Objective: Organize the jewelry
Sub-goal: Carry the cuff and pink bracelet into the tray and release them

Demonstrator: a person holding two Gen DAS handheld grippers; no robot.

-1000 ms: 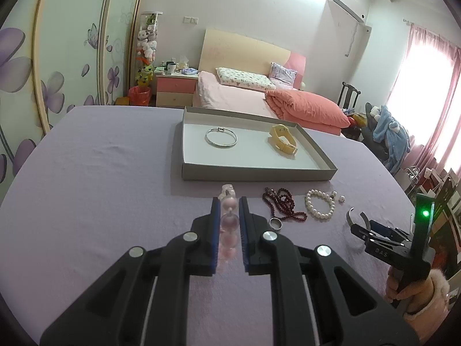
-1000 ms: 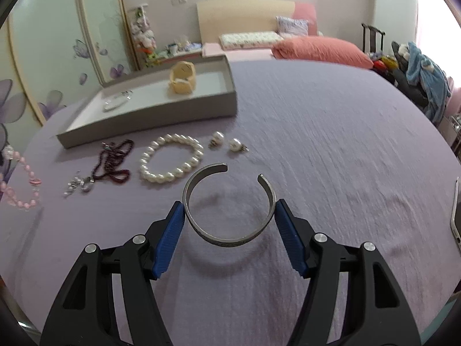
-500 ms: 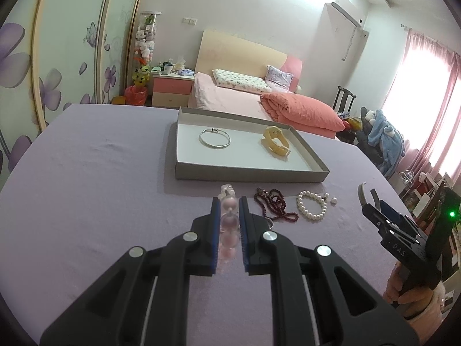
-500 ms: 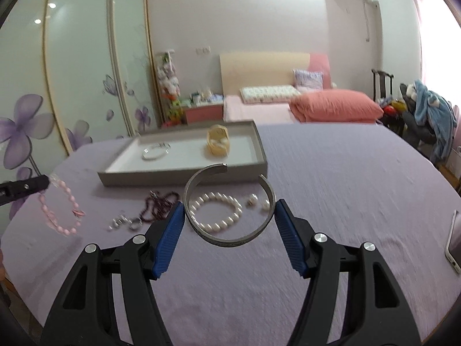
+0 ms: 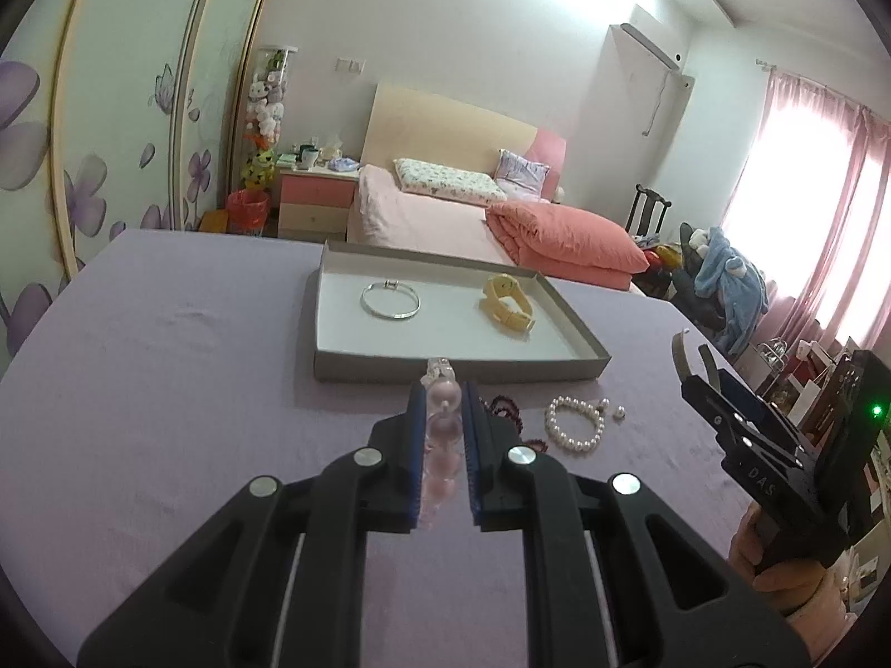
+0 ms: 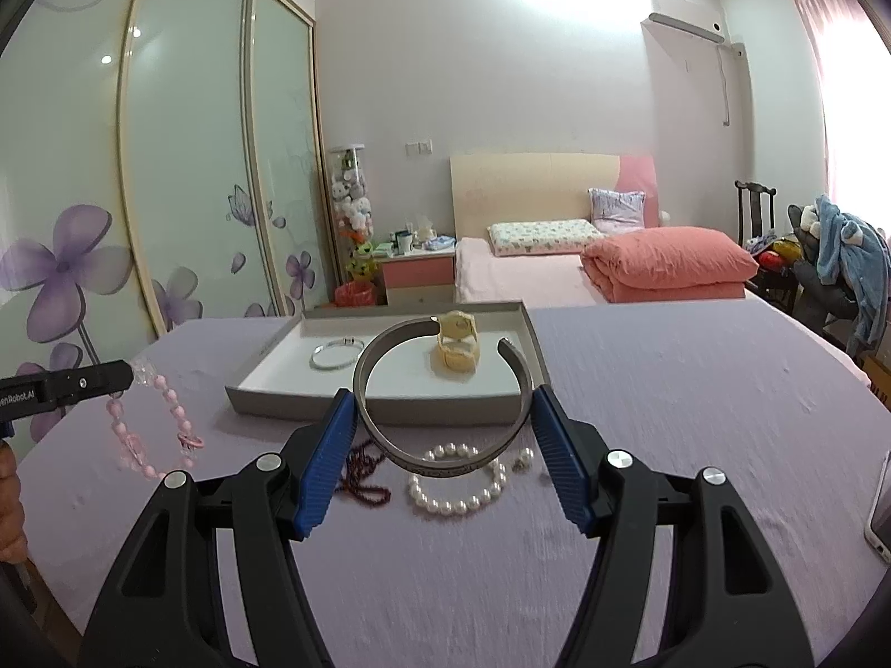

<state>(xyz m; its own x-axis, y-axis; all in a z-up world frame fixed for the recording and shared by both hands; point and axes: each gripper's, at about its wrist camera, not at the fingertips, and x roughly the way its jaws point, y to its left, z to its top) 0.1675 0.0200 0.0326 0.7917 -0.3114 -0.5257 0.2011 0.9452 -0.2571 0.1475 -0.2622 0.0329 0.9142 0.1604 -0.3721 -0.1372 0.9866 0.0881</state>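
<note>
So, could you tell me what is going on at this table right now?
A person is sorting jewelry with a gripper in each hand. The left gripper is shut on a pink bead bracelet that dangles above the purple tablecloth. The right gripper clamps an open silver cuff in the air before the grey tray, which holds a thin silver bangle and a yellow watch. A pearl bracelet and dark red beads lie loose.

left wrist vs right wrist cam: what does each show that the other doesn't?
Left wrist only: the right claw from the side, and the hand that holds it.
Right wrist only: the pink bead bracelet dangling full length from the left claw, the silver cuff face-on with its gap, and a phone edge.
Both: the tray with the thin bangle and yellow watch, the pearl bracelet and the dark bead strand.
</note>
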